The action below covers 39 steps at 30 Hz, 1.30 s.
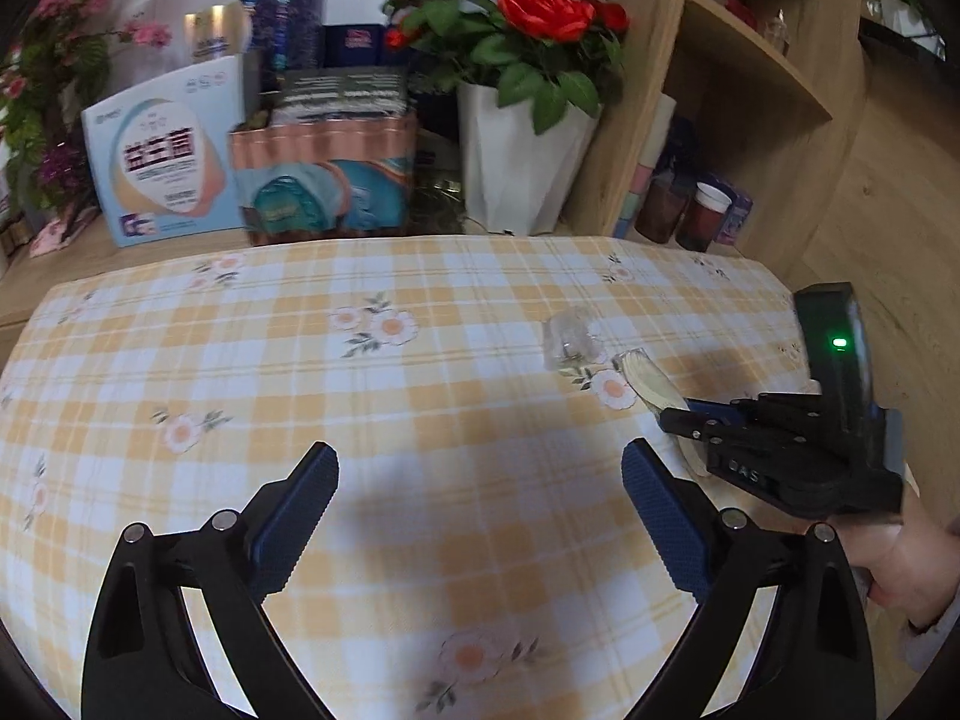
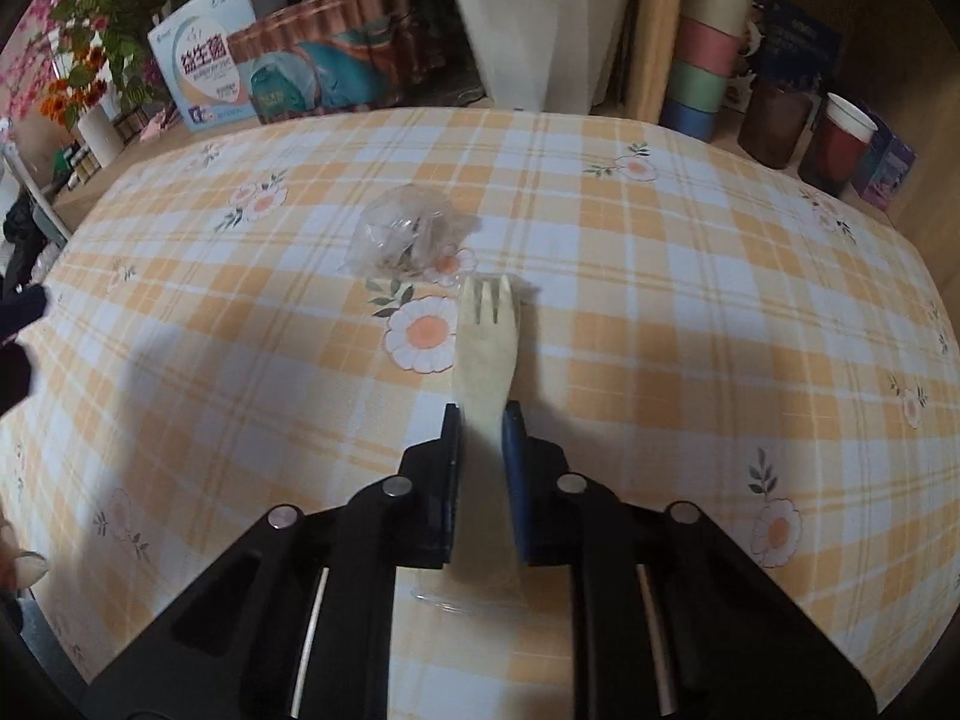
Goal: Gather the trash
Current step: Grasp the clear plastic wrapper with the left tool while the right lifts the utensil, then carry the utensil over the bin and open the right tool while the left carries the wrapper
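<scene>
Right tongs [image 2: 483, 414] clamped on pale fork [image 2: 485, 354] low centre of frame, tines forward, handle pinched for lifting off checked worktop [image 2: 690, 312]. Crumpled clear wrapper [image 2: 408, 234] just beyond (likely next). Left tongs [image 1: 480, 480] spread wide, empty, apparently ready.

Pale wooden fork [image 2: 485, 354] flat, tines beside crumpled clear wrapper [image 2: 403, 234]

Loads of bare checked worktop [image 1: 420, 420] under and ahead of the left tongs [image 1: 480, 504], nothing in the way. Crumpled clear wrapper [image 2: 408, 234] just past the fork [image 2: 486, 348] tips. Back edge crowded: boxes [image 1: 162, 162], white flower pot [image 1: 522, 162], cups [image 2: 840, 144], shelf [image 1: 756, 66].
</scene>
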Tool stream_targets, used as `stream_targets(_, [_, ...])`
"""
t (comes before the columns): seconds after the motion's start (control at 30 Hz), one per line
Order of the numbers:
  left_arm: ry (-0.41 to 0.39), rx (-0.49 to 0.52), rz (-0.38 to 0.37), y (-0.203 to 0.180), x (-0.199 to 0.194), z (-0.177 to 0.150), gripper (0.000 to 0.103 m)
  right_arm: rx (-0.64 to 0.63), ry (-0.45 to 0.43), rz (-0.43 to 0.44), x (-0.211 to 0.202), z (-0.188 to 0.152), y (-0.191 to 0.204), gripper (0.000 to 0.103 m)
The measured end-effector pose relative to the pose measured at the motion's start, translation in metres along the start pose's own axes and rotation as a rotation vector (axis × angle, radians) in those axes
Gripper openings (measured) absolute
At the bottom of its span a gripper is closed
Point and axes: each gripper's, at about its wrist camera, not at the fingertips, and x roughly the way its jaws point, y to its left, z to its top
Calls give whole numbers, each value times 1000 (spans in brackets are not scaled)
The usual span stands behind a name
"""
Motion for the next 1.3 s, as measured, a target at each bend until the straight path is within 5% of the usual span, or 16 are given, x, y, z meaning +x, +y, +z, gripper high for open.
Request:
stream_targets(0.3, [105, 61, -59, -53, 107, 54, 85, 175, -90, -1, -41, -16, -70, 17])
stream_targets(0.53, [187, 32, 32, -68, 164, 71, 75, 261, -111, 13, -68, -37, -99, 17])
stream_targets(0.63, [219, 35, 82, -66, 170, 70, 45, 278, -114, 17, -75, -45, -101, 17])
stream_targets(0.7, [210, 31, 100, -62, 164, 67, 31, 294, -117, 22, -80, -51, -100, 17])
stream_targets(0.8, [215, 56, 110, -57, 144, 58, 28, 317, -124, 41, -86, -59, -95, 17])
stream_targets(1.3, [65, 126, 27, -56, -24, 15, 24, 306, -156, 81, -147, -105, -30, 17])
